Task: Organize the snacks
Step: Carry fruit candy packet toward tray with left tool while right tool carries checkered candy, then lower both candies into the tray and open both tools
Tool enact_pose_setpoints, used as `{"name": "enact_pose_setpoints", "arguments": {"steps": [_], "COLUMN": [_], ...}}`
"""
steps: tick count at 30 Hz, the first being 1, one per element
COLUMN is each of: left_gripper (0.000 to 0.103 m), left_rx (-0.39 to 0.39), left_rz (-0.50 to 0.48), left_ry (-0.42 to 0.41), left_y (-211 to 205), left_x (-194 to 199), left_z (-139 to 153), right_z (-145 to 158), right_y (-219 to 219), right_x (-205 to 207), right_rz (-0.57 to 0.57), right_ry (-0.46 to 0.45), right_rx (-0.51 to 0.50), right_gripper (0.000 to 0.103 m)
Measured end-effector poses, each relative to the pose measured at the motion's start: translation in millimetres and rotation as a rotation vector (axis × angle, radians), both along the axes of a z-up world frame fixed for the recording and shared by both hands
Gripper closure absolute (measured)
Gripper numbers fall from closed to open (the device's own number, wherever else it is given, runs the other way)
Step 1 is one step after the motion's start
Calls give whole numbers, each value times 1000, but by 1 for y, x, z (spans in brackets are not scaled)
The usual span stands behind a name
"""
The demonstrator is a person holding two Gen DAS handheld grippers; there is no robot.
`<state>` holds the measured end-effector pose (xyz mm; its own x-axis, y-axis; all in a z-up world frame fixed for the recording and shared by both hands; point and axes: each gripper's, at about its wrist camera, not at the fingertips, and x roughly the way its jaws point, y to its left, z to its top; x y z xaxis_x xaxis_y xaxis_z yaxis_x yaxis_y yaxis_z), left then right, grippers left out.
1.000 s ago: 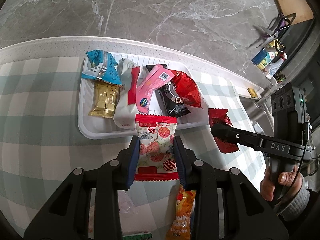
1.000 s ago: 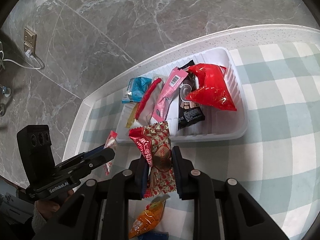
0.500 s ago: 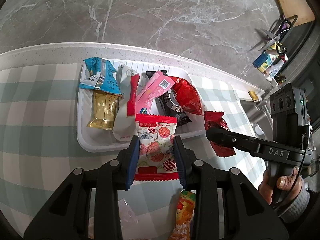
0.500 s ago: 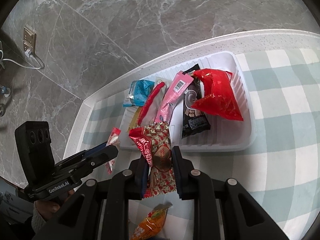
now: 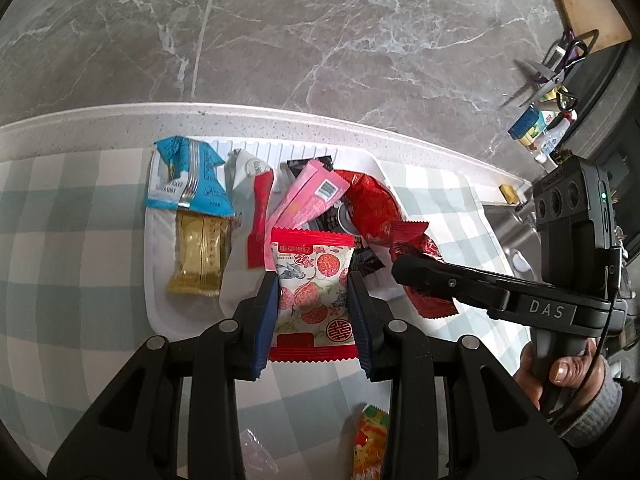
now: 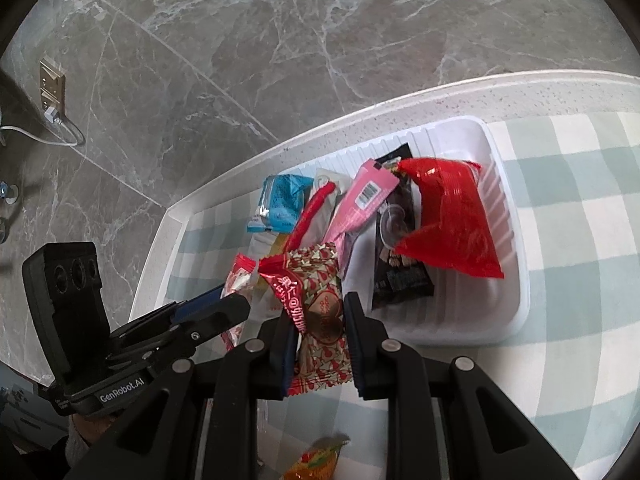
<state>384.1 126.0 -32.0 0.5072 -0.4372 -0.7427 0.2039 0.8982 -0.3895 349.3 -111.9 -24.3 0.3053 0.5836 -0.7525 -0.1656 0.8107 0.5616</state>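
My left gripper (image 5: 313, 294) is shut on a red-and-white lychee-print packet (image 5: 312, 280), held over the near rim of the white tray (image 5: 160, 280). My right gripper (image 6: 320, 320) is shut on a dark red heart-print packet (image 6: 316, 292) above the same rim. In the tray lie a blue packet (image 5: 188, 176), a gold one (image 5: 200, 256), a white-and-red one (image 5: 256, 208), a pink one (image 5: 312, 196), a black one (image 6: 400, 276) and a shiny red bag (image 6: 448, 216). The left wrist view has the right gripper (image 5: 404, 270) beside the tray's right end.
The table wears a green-and-white checked cloth (image 5: 60, 240); its white far edge (image 5: 280, 114) drops to a marble floor. An orange packet (image 5: 370, 440) and a clear wrapper (image 5: 256, 456) lie on the cloth near me. Scissors (image 5: 540, 76) and bottles (image 5: 532, 124) sit far right.
Both grippers have moved forward with their packets, from short of the tray to above its near rim. The grips have not changed.
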Motion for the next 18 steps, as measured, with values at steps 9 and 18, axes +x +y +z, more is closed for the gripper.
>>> {"name": "enact_pose_setpoints", "arguments": {"steps": [9,18], "left_gripper": [72,72], "left_rx": [4,16], "left_rz": [2,4], "left_ry": [-4,-3], "left_y": [-5,-8], "left_x": [23,41], "left_z": [0,-4], "right_z": [-4,-10], "right_y": [2,1], "right_x": [21,34], "right_rz": [-7,-16], "right_ry": [0,3], "right_rx": [8,10], "right_gripper": [79,79]}}
